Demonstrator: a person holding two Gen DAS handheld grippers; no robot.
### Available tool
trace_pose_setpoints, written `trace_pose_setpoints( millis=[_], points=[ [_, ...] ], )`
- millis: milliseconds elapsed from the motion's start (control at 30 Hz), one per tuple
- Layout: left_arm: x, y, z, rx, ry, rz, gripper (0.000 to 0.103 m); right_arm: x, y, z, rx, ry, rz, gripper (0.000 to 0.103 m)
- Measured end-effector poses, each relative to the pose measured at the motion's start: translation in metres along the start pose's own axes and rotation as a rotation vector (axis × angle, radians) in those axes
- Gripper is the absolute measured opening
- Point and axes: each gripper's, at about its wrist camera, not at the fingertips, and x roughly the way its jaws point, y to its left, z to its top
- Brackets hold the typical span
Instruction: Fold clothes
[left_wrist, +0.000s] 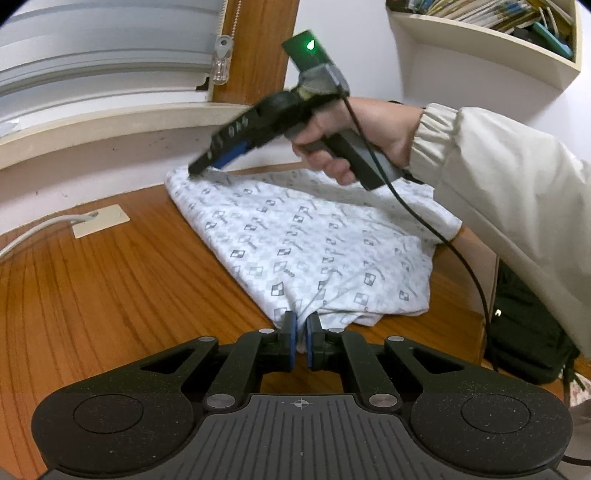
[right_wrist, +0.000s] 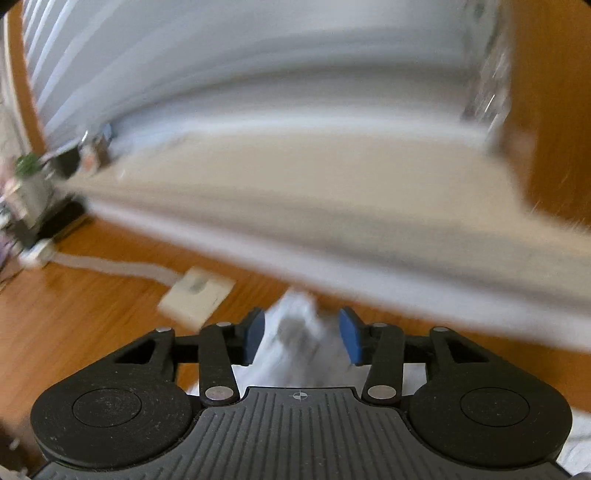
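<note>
A white garment with a grey checker print (left_wrist: 314, 243) lies folded on the wooden table (left_wrist: 110, 288). My left gripper (left_wrist: 301, 325) is shut on the garment's near corner, with cloth pinched between its blue pads. In the left wrist view the right gripper (left_wrist: 201, 168), held in a hand with a cream sleeve, rests at the garment's far left corner. The right wrist view is blurred by motion: the right gripper (right_wrist: 301, 332) stands open, its blue pads (right_wrist: 255, 332) apart on either side of a peak of the white garment (right_wrist: 295, 347) below.
A white cable plate (left_wrist: 99, 220) with a cord sits on the table left of the garment. A window sill and blinds (left_wrist: 92, 74) run along the back. A wall shelf with books (left_wrist: 498, 29) hangs at upper right. A dark bag (left_wrist: 524, 325) sits beyond the table's right edge.
</note>
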Motion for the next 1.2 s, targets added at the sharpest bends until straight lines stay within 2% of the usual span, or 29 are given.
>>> trace_pose_setpoints(
  millis=[33,67,100,133,200,300,333,367,400,433,567,633,767,867,1000,1200],
  points=[
    [0.000,-0.001,0.000,0.005,0.002,0.002,0.005,0.004,0.002,-0.003,-0.019,0.023,-0.006,0.046],
    [0.000,-0.002,-0.001,0.011,0.004,0.004,0.005,0.008,0.003,-0.006,-0.033,0.039,-0.012,0.033],
    [0.000,-0.003,-0.001,0.015,0.008,0.007,0.005,0.009,0.005,-0.007,-0.046,0.029,-0.029,0.006],
    [-0.001,-0.004,-0.002,0.022,0.012,0.009,0.005,0.007,0.007,-0.008,-0.056,-0.014,-0.054,0.003],
    [-0.001,-0.004,-0.003,0.021,0.015,0.010,0.005,0.001,0.009,-0.004,-0.044,-0.113,-0.065,0.003],
    [-0.004,-0.002,-0.004,-0.004,0.013,0.005,0.006,-0.004,0.011,0.003,-0.027,-0.170,-0.044,0.005],
    [-0.007,0.000,-0.002,-0.019,0.004,-0.001,0.008,-0.008,0.011,0.004,-0.037,-0.174,-0.054,0.009],
    [-0.011,0.002,0.000,-0.034,-0.007,-0.008,0.008,-0.012,0.011,0.004,-0.046,-0.177,-0.064,0.022],
    [-0.017,0.005,0.002,-0.047,-0.026,-0.011,0.009,-0.016,0.011,0.005,-0.055,-0.181,-0.075,0.040],
    [-0.024,0.009,0.006,-0.057,-0.048,-0.008,0.013,-0.023,0.007,0.004,-0.054,-0.190,-0.084,0.044],
    [-0.032,0.023,0.030,-0.069,-0.107,0.022,0.019,-0.069,-0.032,-0.016,-0.026,-0.211,-0.160,0.045],
    [-0.021,0.031,0.048,-0.056,-0.110,0.035,0.023,-0.090,-0.059,-0.034,-0.003,-0.179,-0.224,0.045],
    [0.022,0.034,0.083,-0.010,-0.074,0.063,0.024,-0.125,-0.109,-0.071,0.065,-0.121,-0.361,0.045],
    [0.059,0.035,0.102,0.045,-0.034,0.097,0.024,-0.149,-0.137,-0.097,0.109,-0.128,-0.422,0.047],
    [0.089,0.051,0.106,0.023,-0.001,0.127,0.024,-0.156,-0.154,-0.115,0.118,-0.115,-0.418,0.049],
    [0.100,0.069,0.094,-0.005,0.028,0.129,0.024,-0.119,-0.132,-0.099,0.039,-0.084,-0.307,0.050]
  ],
)
